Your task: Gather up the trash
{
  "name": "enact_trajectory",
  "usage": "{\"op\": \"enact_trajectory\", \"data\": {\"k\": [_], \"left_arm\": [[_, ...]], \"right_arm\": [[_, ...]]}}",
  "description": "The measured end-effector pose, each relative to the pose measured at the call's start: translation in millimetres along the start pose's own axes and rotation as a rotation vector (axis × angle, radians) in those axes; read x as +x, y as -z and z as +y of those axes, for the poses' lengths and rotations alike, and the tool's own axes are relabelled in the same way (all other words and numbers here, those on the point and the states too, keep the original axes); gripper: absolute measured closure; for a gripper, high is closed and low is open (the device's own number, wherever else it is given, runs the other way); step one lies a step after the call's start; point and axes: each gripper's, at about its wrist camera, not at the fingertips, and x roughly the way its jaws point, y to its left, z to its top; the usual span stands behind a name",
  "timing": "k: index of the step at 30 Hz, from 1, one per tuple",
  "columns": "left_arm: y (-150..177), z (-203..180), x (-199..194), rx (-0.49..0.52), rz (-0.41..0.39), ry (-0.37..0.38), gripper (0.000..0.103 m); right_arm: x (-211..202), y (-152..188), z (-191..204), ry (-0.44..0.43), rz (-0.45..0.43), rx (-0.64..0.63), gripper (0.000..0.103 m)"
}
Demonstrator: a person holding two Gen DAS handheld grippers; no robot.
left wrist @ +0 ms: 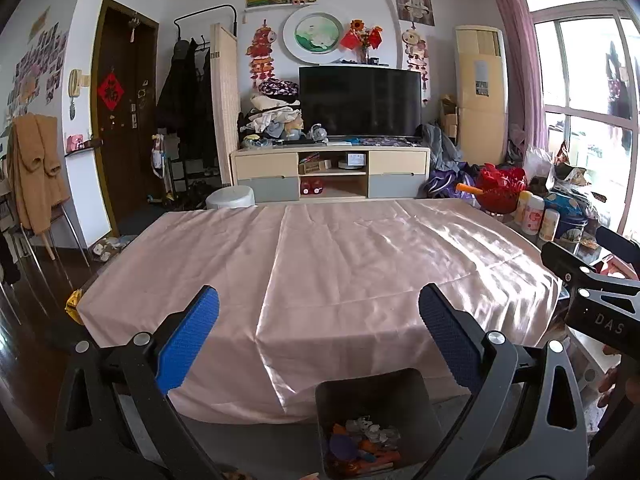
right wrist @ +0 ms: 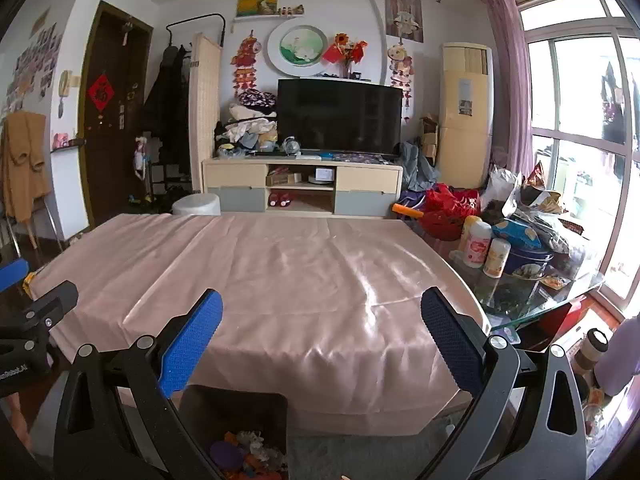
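Note:
A dark bin (left wrist: pixel 376 404) stands on the floor against the near edge of the table, holding crumpled paper and orange and purple scraps (left wrist: pixel 362 446). It also shows in the right wrist view (right wrist: pixel 236 420). The table carries a pink satin cloth (left wrist: pixel 320 272), also seen in the right wrist view (right wrist: pixel 260 280). My left gripper (left wrist: pixel 319 312) is open and empty, above and behind the bin. My right gripper (right wrist: pixel 321 314) is open and empty, to the right of the bin. Each gripper shows at the edge of the other's view.
At the table's right end stand white bottles (right wrist: pixel 480 248), a blue tin, snack bags and a red basket (left wrist: pixel 502 190) on a glass top. A TV cabinet (left wrist: pixel 332 172) stands behind, a white stool (left wrist: pixel 230 198) beyond the far edge, a door at left.

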Motion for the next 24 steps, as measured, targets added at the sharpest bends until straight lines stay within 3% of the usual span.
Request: {"op": "enact_trajectory", "data": {"k": [24], "left_arm": [[1.4, -0.6, 1.5, 0.020, 0.005, 0.004, 0.008]], "right_arm": [[-4.0, -1.1, 2.6, 0.000, 0.006, 0.018, 0.003]]}}
